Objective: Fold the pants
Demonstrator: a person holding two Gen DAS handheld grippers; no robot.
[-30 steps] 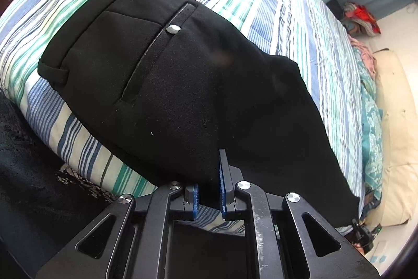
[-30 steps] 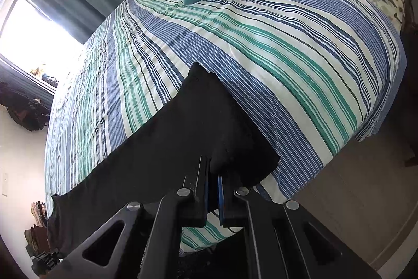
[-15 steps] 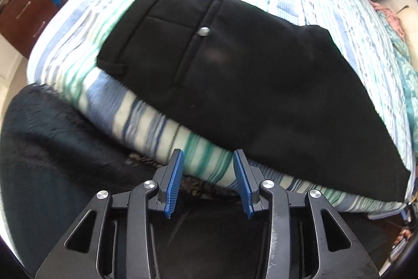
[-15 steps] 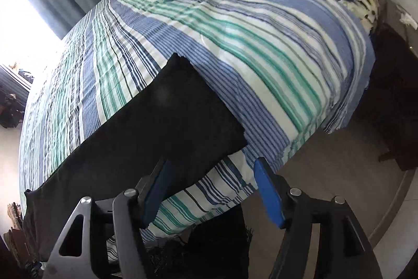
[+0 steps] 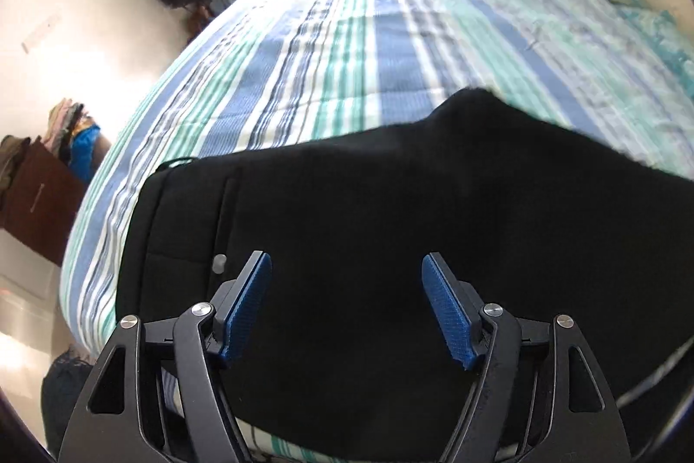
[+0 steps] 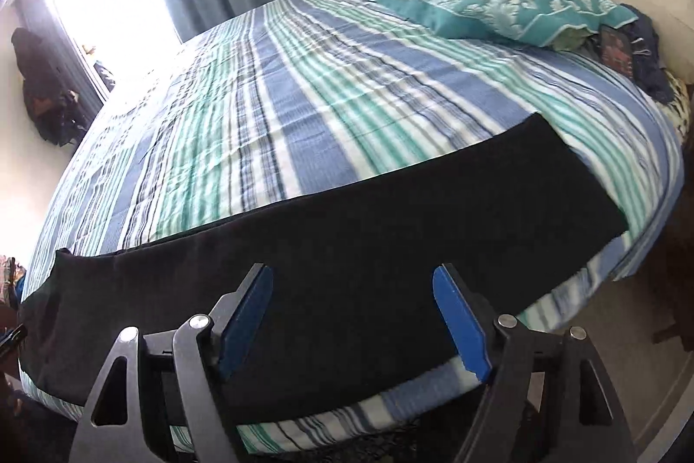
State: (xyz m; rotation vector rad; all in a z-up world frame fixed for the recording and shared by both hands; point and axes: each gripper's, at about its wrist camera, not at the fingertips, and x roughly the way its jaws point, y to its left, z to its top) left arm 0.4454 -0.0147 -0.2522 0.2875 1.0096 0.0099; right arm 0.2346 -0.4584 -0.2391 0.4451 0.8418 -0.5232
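Pants [image 5: 390, 246] lie flat along the near edge of the bed [image 5: 390, 50], already doubled leg on leg. The long axis runs parallel to that edge: waistband and back pocket toward the bed's left corner, hems [image 6: 577, 181] toward the right corner, just short of it.

Left gripper [image 5: 347, 307]: jaws spread wide, nothing between the blue pads. It hovers over the seat area, with the pocket button [image 5: 220, 262] just left of its left finger. Whether the tips touch the cloth I cannot tell.

Right gripper [image 6: 352, 315]: likewise released and empty. It sits over the mid-leg stretch, and the hem end is well off to its right.

Key relation: the pants extend sideways across both grippers, not away from them. Judgement: the next fold has to bring one end over the other along this axis. The right gripper is the nearer one to the hems and the left one to the waistband, so each would need to shift outward to reach its end.

Change over the last second: both grippers were clenched on the near edge of the cloth, then opened half a second ago while low beside the mattress. Now both stand higher and farther in over the pants, jaws wider. The cloth looks smooth and settled.
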